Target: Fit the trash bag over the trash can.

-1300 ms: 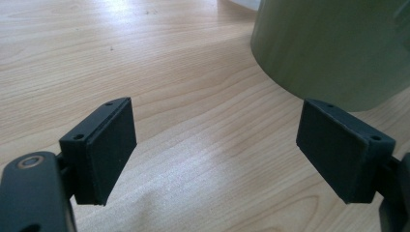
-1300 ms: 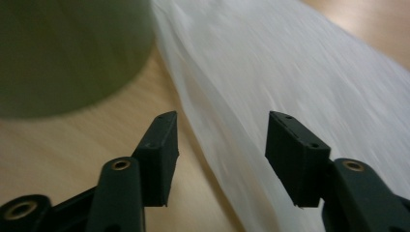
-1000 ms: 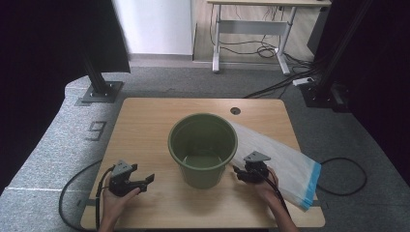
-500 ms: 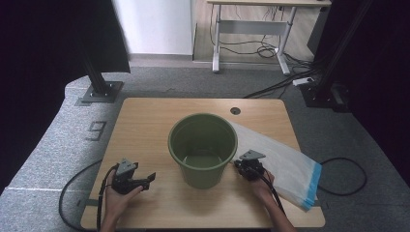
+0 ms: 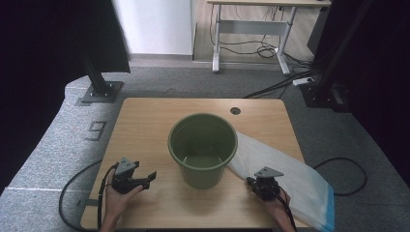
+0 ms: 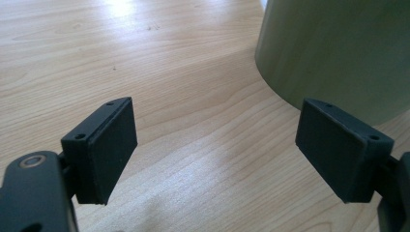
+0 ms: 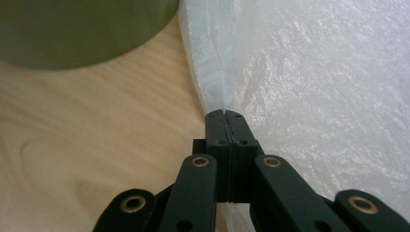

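Pinches the near-left edge of the bag (image 7: 314,87) with the right gripper (image 7: 225,115), jaws just closed tight, a thin fold of film caught between the tips and gathered into a ridge running away from them; probably gripped at the edge so the bag can be lifted and opened over the bin (image 5: 203,147). Lies flat on the table (image 5: 145,125) otherwise, right of the bin, far end tucked against the bin's base, blue-edged near end hanging past the table's right corner. Holds the left gripper (image 6: 217,145) low at the near left, jaws wide apart and empty, bin wall just beyond the right pad, likely ready to steady it.
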`<state>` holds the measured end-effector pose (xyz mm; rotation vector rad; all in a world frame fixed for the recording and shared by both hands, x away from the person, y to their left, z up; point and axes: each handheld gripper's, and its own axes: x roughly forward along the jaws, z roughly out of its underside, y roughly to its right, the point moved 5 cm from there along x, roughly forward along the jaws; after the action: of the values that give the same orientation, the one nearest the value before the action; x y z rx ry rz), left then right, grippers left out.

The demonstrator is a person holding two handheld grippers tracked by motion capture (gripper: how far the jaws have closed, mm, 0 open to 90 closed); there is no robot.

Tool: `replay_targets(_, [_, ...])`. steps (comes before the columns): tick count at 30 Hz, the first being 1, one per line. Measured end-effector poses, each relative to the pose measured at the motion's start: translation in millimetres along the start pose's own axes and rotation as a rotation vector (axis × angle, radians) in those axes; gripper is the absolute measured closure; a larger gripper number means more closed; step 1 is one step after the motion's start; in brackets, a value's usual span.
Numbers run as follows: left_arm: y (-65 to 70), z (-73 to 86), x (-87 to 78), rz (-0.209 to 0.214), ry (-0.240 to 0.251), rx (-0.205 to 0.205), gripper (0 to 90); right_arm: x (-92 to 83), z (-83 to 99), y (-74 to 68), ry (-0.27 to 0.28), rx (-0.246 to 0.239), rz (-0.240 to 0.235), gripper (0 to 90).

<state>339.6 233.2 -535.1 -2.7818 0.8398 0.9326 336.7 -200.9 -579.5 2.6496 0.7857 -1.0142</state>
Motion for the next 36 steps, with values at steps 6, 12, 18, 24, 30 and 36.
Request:
replay_targets(6, [-0.7,1.8,2.8,-0.001,-0.01,-0.002,14.7,-4.0,-7.7,-2.9,0.065,-0.021,-0.015,60.8])
replay_targets(12, [-0.6,2.5,6.2,0.0,-0.02,0.001,14.8,12.2,-32.2,-10.4,0.096,-0.057,-0.026,43.2])
replay_targets(18, [-1.0,3.0,7.3,0.001,-0.026,0.005,14.8,33.7,-47.3,-6.6,0.082,-0.039,-0.016,39.2])
replay_targets(24, [-0.9,3.7,6.0,-0.002,-0.023,0.003,14.9,51.4,-50.7,-5.5,0.058,-0.049,-0.026,46.1])
replay_targets(30, [-0.4,4.4,5.5,-0.003,-0.024,0.004,14.9,57.9,-48.0,-8.0,0.04,-0.078,-0.015,77.2])
replay_targets(36, [0.1,4.2,4.3,-0.004,-0.021,0.004,14.9,51.9,-50.1,-1.0,0.073,-0.05,0.008,88.1])
